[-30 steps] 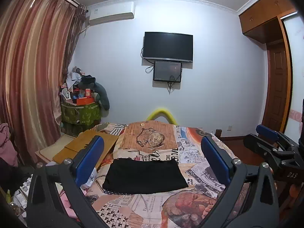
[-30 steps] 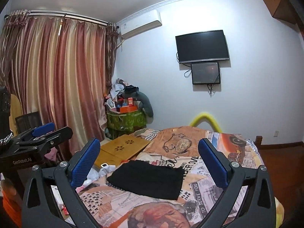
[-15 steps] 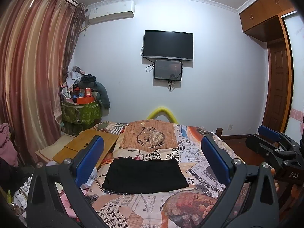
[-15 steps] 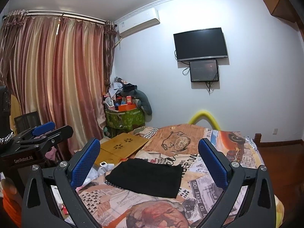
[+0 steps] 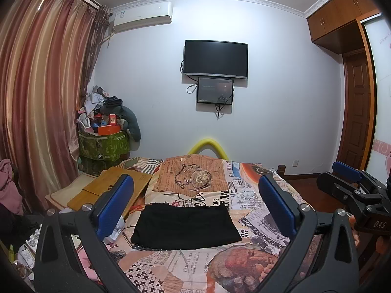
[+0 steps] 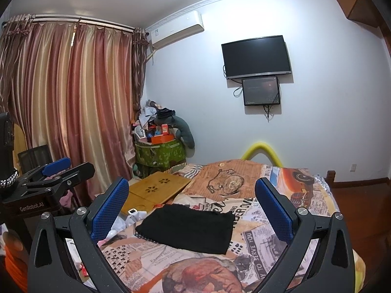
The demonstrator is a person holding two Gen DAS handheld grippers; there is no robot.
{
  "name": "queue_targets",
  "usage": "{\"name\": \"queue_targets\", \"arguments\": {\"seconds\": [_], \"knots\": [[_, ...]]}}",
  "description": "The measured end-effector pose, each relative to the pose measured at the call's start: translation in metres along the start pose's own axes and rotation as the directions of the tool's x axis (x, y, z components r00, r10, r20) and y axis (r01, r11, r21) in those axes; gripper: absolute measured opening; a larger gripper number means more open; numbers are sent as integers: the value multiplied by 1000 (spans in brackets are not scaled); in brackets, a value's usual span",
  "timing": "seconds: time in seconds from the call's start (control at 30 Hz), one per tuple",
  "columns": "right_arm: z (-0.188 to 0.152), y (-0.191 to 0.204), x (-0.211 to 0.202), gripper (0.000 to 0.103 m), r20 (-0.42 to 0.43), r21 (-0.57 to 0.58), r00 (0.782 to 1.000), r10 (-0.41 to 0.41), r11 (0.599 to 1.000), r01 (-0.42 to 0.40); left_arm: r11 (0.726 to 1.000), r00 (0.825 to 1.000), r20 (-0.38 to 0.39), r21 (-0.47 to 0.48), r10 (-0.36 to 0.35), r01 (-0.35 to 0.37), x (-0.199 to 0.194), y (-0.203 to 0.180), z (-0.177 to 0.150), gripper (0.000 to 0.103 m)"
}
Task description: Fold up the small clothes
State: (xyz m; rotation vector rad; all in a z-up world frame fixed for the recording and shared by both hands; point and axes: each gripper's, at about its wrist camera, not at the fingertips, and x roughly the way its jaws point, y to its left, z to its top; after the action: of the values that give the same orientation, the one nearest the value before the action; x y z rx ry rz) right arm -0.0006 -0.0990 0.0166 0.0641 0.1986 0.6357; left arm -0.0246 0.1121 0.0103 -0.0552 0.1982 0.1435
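Left wrist view barely shifts — black garment (image 5: 187, 227) stays flat on bed (image 5: 256, 263)

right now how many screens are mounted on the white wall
2: a large black flat television high on the wall, and a smaller dark monitor directly below it, both appearing switched off.

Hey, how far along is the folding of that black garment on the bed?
Done: the black garment lies flat on the bed as a neat rectangle; whether that is already a fold, I cannot tell. In hand: nothing; the left gripper and right gripper hover above it, jaws wide apart. Left: gripping an edge and folding it over.
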Motion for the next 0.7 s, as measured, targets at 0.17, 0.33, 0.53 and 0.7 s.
{"name": "queue_targets", "arguments": {"seconds": [0.17, 0.33, 0.53, 0.7], "knots": [[-1, 0, 1, 102, -1, 0, 1000, 0, 1000, 0, 1000, 1000, 6, 2, -3, 3, -2, 1, 0, 103], [1, 0, 0, 102, 0, 0, 1000, 1, 1000, -1, 1000, 1000, 11, 6, -8, 8, -4, 1, -1, 103], [3, -1, 0, 102, 0, 0, 1000, 0, 1000, 0, 1000, 1000, 10, 11, -26, 26, -5, 1, -1, 103], [4, -4, -1, 102, 2, -2, 1000, -1, 1000, 1, 999, 999, 1, 21, -35, 35, -5, -1, 1, 103]]}}
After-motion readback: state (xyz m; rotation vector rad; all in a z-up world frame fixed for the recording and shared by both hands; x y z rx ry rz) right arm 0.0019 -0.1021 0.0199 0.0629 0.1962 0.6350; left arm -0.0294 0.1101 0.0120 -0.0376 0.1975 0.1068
